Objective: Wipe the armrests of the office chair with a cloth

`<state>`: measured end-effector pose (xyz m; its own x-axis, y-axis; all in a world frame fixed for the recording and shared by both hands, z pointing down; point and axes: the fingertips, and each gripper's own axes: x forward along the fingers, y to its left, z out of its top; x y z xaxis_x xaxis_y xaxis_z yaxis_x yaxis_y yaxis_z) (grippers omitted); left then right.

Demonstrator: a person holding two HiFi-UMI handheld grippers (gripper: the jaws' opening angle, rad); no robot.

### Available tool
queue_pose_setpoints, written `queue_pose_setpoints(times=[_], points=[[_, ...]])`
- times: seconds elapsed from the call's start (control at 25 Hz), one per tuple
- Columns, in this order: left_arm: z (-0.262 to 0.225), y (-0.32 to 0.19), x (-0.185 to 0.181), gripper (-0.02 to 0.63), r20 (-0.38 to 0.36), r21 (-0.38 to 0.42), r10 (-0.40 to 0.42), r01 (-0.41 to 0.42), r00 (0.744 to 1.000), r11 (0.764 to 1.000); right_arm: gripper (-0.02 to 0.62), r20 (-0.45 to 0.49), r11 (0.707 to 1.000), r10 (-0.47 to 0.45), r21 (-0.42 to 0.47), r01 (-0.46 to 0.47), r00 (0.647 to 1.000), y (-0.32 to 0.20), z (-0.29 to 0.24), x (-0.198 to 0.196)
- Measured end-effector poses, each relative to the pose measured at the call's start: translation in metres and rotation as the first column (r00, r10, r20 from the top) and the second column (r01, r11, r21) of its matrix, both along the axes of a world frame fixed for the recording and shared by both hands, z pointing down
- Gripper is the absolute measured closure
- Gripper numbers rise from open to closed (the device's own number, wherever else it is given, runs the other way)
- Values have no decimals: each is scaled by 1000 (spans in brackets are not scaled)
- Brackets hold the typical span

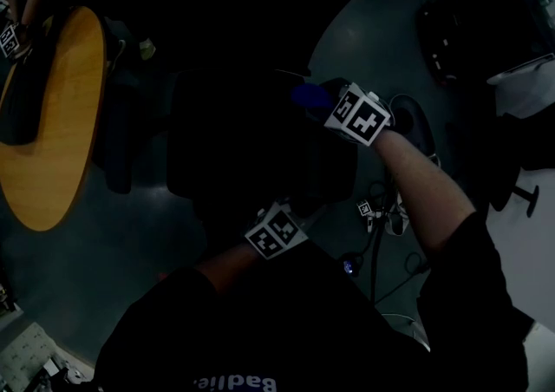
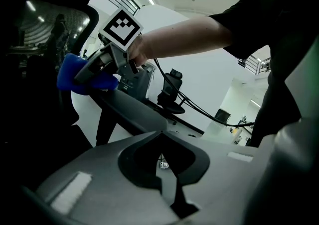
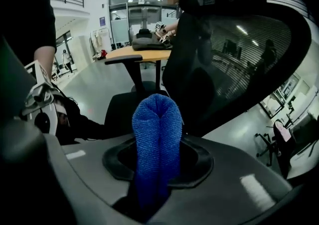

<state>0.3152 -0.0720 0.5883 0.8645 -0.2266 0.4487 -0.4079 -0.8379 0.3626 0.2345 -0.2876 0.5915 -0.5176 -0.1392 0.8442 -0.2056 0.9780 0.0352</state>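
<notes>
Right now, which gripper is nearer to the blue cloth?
Right. The right gripper clamps the blue cloth between its jaws; the left gripper is apart from it, empty.

blue knit cloth (image 3: 157, 134), black mesh chair (image 3: 239, 45), orange table (image 1: 61, 113)

The person is wearing a black short-sleeved shirt (image 1: 286, 338); the left gripper (image 2: 162, 167) and right gripper (image 3: 157, 167) are showing grey jaws and black-and-white marker cubes (image 1: 357, 115).

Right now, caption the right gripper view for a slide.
Right gripper tongs shut on a folded blue cloth, office chair's mesh backrest just beyond.
</notes>
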Motion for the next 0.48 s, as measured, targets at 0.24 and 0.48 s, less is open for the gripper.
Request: queue_pose_setpoints(times=[0.24, 0.48], points=[[-1, 0, 0, 589, 0, -5, -1, 1, 1000, 1000, 466, -27, 999, -51, 8, 51, 998, 16, 9, -3], [0, -2, -2, 589, 0, 0, -7, 7, 1000, 1000, 466, -68, 989, -136, 44, 140, 988, 28, 10, -4]])
